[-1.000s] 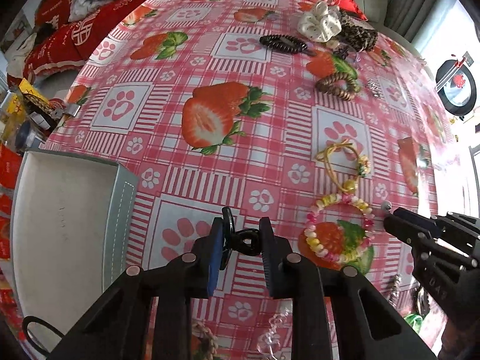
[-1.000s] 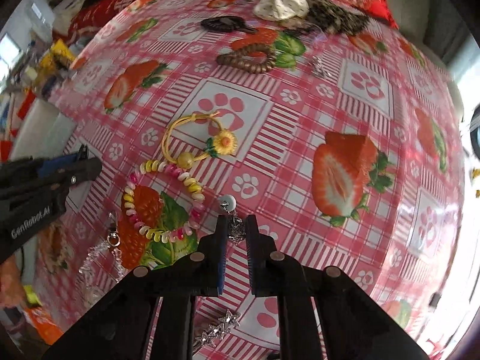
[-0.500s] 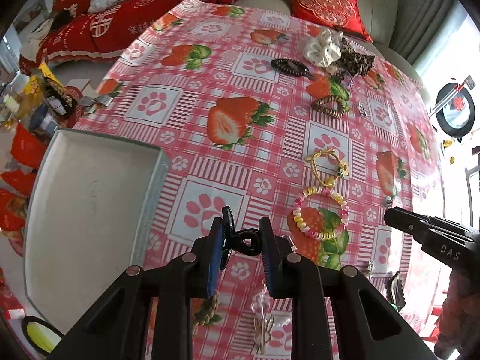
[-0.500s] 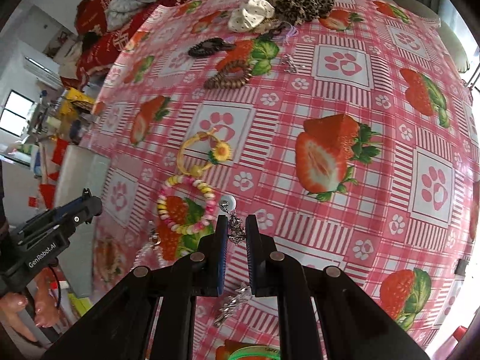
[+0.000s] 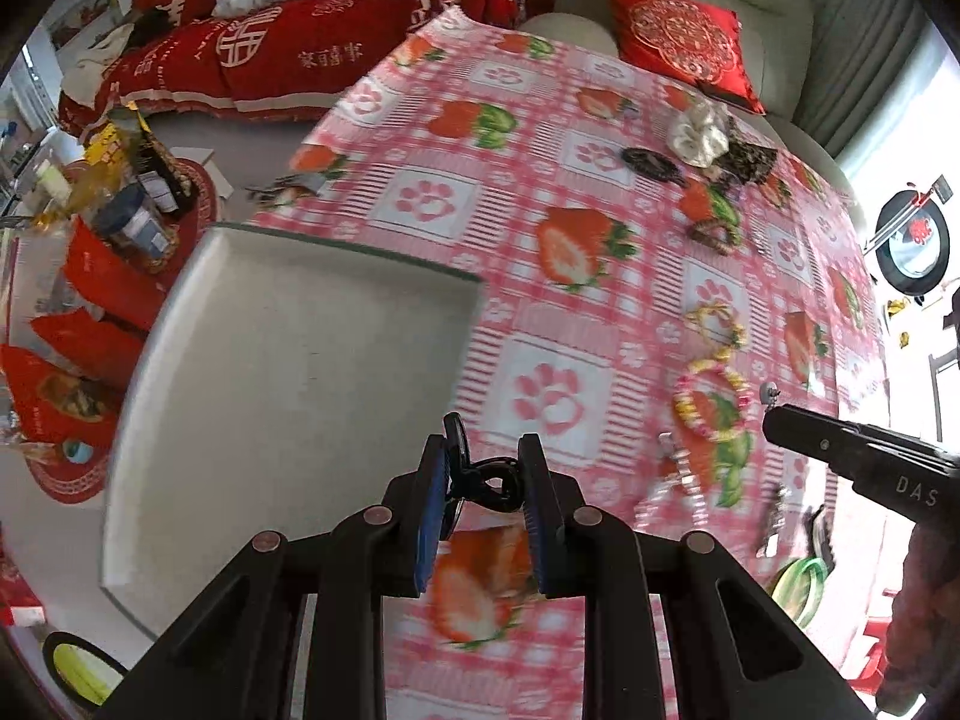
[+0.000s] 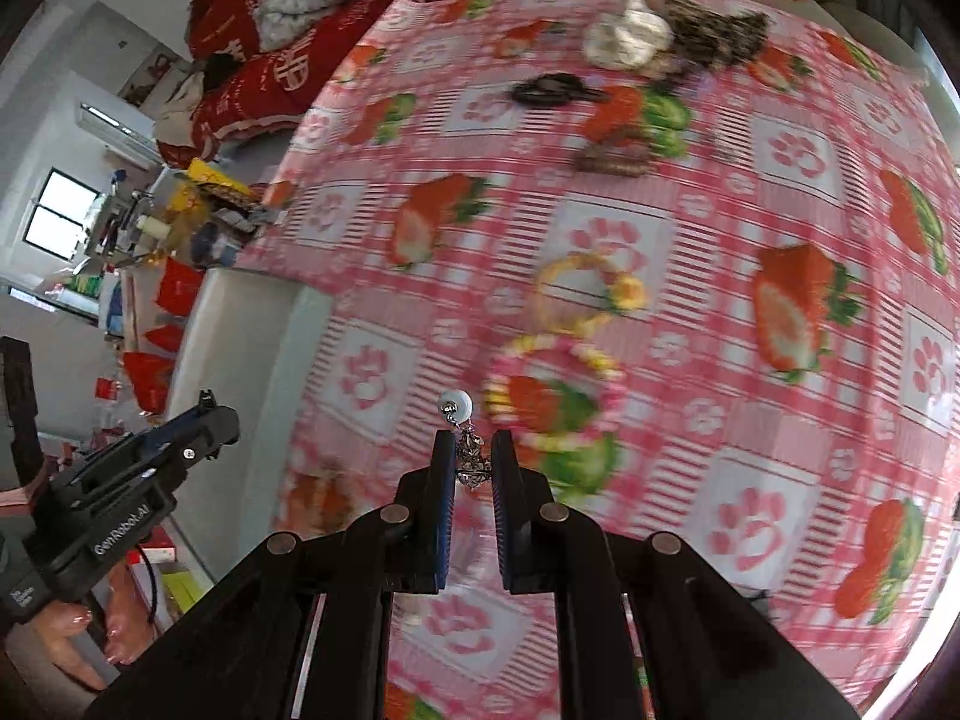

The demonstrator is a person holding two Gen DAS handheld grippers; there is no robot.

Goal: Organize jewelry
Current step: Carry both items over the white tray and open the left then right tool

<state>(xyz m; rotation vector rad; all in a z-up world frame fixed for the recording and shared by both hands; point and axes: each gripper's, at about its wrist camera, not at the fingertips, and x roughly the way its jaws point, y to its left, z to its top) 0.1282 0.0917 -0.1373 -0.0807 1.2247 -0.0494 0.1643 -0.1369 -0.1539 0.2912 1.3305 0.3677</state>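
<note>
Left wrist view, my left tool (image 5: 483, 483): clenched on a black clip-like ornament (image 5: 480, 474) with a round disc end poking up past the left finger; both fingers point forward, raised above the tabletop (image 5: 600, 300).
Left wrist view, tray (image 5: 288, 390): a grey tray lies at the tabletop's left edge, just ahead and left of my fingers; its floor is bare where I can see it.
Left wrist view, room ahead: open checked cloth between the tray's right rim and the bead bracelet (image 5: 711, 405).
Left wrist view, right tool (image 5: 774, 414): it comes in from the right, its tip close to the bead bracelet; I see a small white earring top at the tip.
Left wrist view, far side: yellow cord bracelet (image 5: 714, 327) beyond the beads; a white scrunchie (image 5: 699, 132) and a dark hair tie (image 5: 651, 162) near the tabletop's far edge.
Right wrist view, my right tool (image 6: 471, 459): grasping a silvery dangling earring (image 6: 465, 444), its white round top standing above the fingertips; held off the cloth.
Right wrist view, left tool (image 6: 210, 420): at the left, over the tray (image 6: 240, 360) by the tabletop's left edge, well apart from mine.
Right wrist view, surroundings: bead bracelet (image 6: 552, 390) just right of my tips, yellow cord bracelet (image 6: 585, 294) beyond it; the picture is blurred.
</note>
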